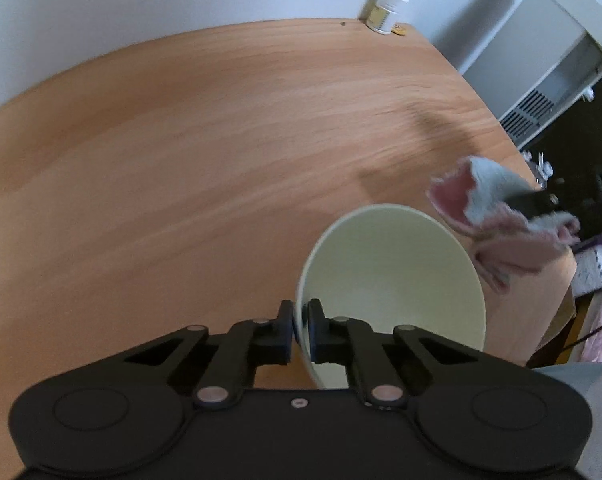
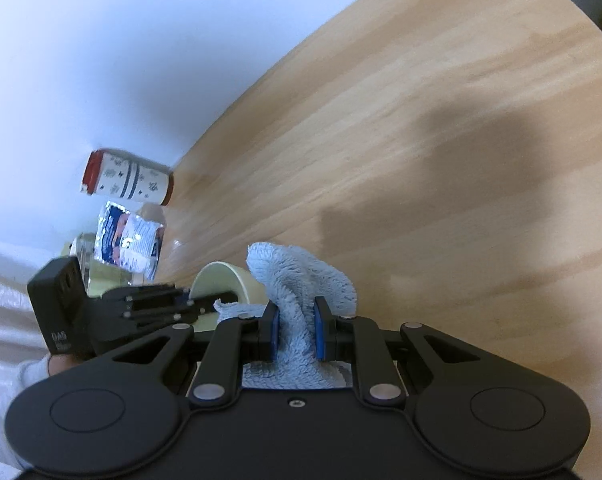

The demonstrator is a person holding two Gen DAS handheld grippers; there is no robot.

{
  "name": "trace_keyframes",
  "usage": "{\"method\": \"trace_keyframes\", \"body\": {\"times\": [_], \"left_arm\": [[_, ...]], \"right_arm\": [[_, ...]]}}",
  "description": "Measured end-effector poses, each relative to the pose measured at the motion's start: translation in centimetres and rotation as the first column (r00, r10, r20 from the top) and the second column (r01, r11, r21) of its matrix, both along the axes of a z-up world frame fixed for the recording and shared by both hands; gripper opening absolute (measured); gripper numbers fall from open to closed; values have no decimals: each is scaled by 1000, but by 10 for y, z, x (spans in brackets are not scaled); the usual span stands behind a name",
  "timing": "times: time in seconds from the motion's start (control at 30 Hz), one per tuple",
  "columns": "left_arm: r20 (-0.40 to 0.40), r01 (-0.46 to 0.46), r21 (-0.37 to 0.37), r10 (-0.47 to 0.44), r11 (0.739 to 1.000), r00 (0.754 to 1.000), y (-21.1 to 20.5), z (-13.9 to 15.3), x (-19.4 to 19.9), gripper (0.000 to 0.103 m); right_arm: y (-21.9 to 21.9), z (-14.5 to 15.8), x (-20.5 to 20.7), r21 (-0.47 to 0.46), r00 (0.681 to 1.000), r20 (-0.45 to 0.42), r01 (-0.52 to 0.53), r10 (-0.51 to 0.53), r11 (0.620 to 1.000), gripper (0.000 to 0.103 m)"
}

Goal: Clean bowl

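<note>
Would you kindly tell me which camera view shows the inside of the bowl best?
The left wrist view: the bowl faces the camera, its pale interior open to sight, rim pinched by the left claw. The right wrist view shows only part of its rim, behind the cloth.

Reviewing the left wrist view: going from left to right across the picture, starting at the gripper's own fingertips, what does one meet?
left gripper shut on the rim → bowl → cloth held by the right gripper at the table's right edge. The white jar stands far back by the wall, outside this line.
</note>
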State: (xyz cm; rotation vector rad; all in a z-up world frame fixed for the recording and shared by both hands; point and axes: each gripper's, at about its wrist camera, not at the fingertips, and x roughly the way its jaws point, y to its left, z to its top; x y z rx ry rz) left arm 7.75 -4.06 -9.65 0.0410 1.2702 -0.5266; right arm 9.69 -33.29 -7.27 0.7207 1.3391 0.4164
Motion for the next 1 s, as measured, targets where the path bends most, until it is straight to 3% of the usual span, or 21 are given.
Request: {"method": "trace_keyframes", "body": {"times": [0.13,0.17,0.2,0.27,0.33,0.4,0.5,0.67,0.8,0.93,1.0], "left_arm": [[-34,-50,-5,50,999,998,4,-1,-11,10],[-42,-57,-6,57,998,997,4,-2,-14,17],[-50,-64,-7,63,998,997,4,-2,-16,32],[-56,-77,-6,77,997,995,4,-3,-18,46],[-39,-93,13,94,996,995,6,-2,-15,47],[-24,-109,51,110,993,994,7,-4,-9,58],[-29,-75,18,75,997,997,6,-6,-2,64],[1,-21,51,21,998,1000,-5,-8,8,81],[-12,-16,40,16,999,1000,-11,-11,17,80],[-61,-49,-18,48,999,997,-9,-13,26,77],[-78,-49,-31,46,998,996,-7,-14,25,62]], "right_arm": [[8,-2,8,7,999,-5,-42,42,999,19],[10,-2,10,9,999,-5,-54,54,998,19],[12,-2,12,11,998,-5,-66,66,998,19],[18,-3,15,17,996,-10,-90,90,996,19],[22,-4,18,16,994,-12,-107,107,994,19],[27,-4,21,16,992,-12,-122,122,992,19],[33,-3,24,19,990,-11,-139,139,990,19],[34,-2,25,28,991,-15,-134,134,991,19],[30,-2,26,25,992,-19,-124,125,992,19],[27,-1,26,28,993,-20,-112,112,993,19],[26,-1,26,30,994,-20,-106,107,994,19]]}}
